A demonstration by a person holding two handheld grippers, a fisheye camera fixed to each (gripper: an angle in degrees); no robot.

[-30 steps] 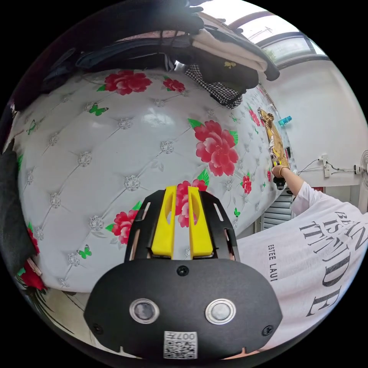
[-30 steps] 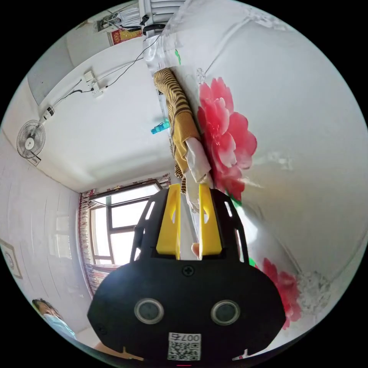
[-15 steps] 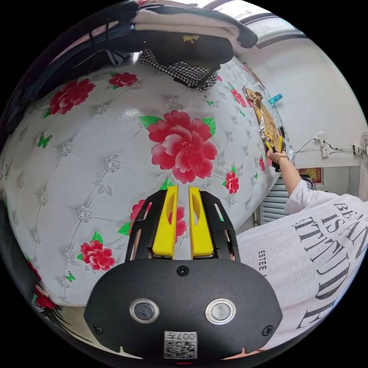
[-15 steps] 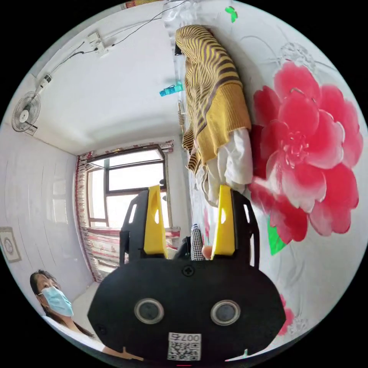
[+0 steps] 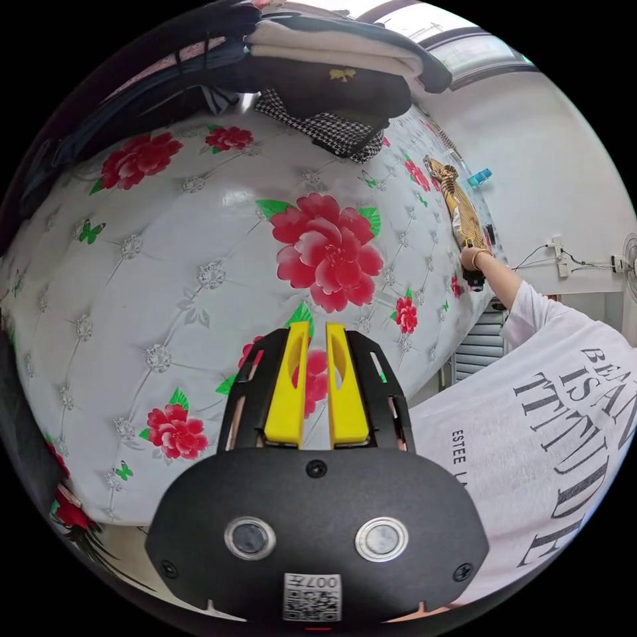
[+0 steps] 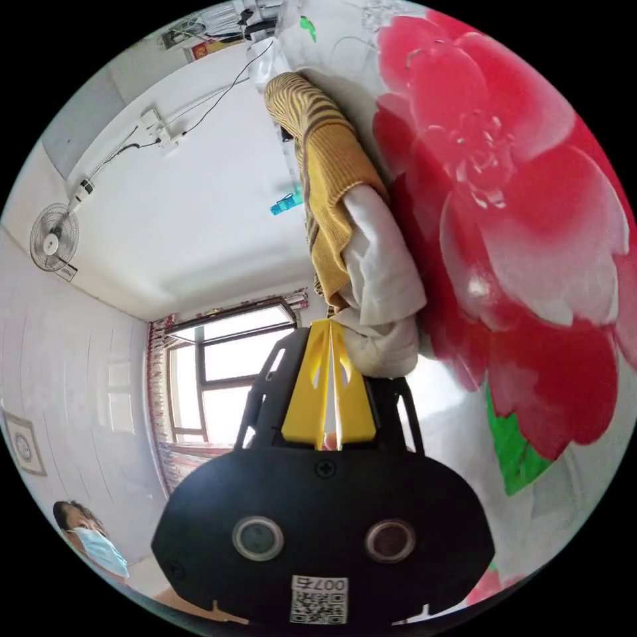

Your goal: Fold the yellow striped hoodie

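Note:
The yellow hoodie with dark stripes [image 5: 458,206] lies bunched at the far edge of a white padded surface printed with red flowers [image 5: 199,265]. In the right gripper view the hoodie [image 6: 325,166] shows close up, with its white lining [image 6: 381,265] hanging out of the knit hem. My right gripper [image 6: 330,326] is shut, its tips pinching the edge of that white lining. The left gripper view shows the right gripper [image 5: 475,279] in a person's hand at the hoodie's near end. My left gripper [image 5: 317,326] hovers over the padded surface, jaws nearly together with nothing between them.
A pile of dark, cream and checked clothes [image 5: 332,86] sits on the far side of the surface. The person's white printed T-shirt [image 5: 551,431] is at the right. A wall fan [image 6: 54,237], a window [image 6: 232,378], a blue object [image 6: 284,202] and another person [image 6: 93,544] show beyond.
The right jaws, open around the white lining half a second ago, have shut on it, and that camera sits closer to the hoodie. The left gripper stays the same.

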